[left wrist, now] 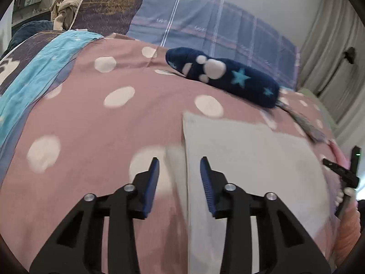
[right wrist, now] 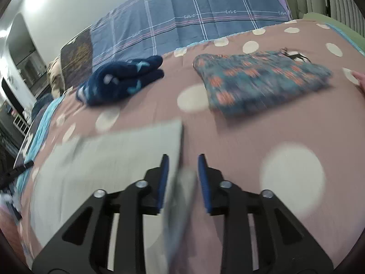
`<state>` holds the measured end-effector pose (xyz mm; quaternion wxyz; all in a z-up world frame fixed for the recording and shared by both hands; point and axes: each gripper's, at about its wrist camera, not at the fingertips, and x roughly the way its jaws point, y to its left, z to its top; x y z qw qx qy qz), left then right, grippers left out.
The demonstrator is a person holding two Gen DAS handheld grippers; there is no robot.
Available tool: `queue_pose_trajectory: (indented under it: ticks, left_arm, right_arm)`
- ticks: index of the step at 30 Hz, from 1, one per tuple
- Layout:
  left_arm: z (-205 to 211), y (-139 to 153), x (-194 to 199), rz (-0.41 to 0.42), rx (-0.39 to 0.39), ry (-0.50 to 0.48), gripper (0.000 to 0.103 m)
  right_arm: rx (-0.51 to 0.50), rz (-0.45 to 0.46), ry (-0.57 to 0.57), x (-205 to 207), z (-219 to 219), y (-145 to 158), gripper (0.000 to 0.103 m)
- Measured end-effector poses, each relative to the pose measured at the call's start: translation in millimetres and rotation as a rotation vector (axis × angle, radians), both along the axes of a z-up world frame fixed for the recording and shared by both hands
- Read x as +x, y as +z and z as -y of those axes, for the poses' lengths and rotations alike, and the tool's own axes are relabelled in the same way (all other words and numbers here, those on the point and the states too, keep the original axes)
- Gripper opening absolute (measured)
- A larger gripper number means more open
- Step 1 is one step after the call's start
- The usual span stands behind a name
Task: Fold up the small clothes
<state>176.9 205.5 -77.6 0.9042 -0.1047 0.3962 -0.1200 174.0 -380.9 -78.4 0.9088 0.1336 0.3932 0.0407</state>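
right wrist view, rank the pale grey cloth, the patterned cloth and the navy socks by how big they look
1. pale grey cloth, largest, though it lies nearest the camera, which inflates it
2. patterned cloth
3. navy socks, smallest

The last two sit about equally far back, so that order is firmer.

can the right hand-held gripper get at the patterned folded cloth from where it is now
Probably yes: the right hand-held gripper stands open at the pale cloth's edge, and only bare dotted bedspread lies between it and the patterned cloth.
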Motion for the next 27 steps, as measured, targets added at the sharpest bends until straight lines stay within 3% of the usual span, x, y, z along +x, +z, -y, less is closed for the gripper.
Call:
queue_pose_trajectory:
  ticks: [5,7,11,12,14,15,18,20,23,24,27]
  left_arm:
    - [7,-19,-96,-0.022,-0.020,-0.105,0.039]
    - [17,-31,-111,-0.041,-0.003,-0.145,0.039]
    - [34,-51,-115,-0.060,0.050,-0.188,0.038]
    - [34,-54,-114,-0.053,0.046,-0.192,0.034]
    - [35,-57,-109,-0.038,0.032,-0.194,0.001]
    - [33,-55,-109,-0.036,0.038,-0.178,0.003]
    - [22,-19,-125,0.091,0.080,-0.164,0.003]
    - [13,-9,-130,0.114,0.104,-0.180,0.002]
    - [6,-25,-132,0.056,0.242,-0.145,0.000]
    - [2,-31,-133,0.037,0.252,-0.137,0.000]
    - [-8,-39,-141,0.020,0.171,-0.116,0.000]
  right_arm:
    - [0.059,-0.012,-0.006,-90,7,-10,0.035]
    - [0.090,-0.014,-0.020,-116,6,-12,0.038]
    - [0.119,-0.020,-0.028,-151,-2,-15,0.040]
    - [0.126,-0.021,-0.024,-157,-5,-16,0.041]
    - [0.127,-0.026,-0.020,-165,-12,-16,0.041]
    - [0.128,-0.024,-0.021,-170,-14,-15,0.041]
    - [0.127,-0.007,-0.022,-180,-20,-8,0.041]
    - [0.119,0.001,-0.024,-185,-19,-5,0.043]
    - [0.116,0.001,-0.031,-190,-18,-4,0.044]
    - [0.123,-0.004,-0.037,-191,-17,-5,0.044]
    - [0.141,-0.014,-0.043,-194,-17,-10,0.044]
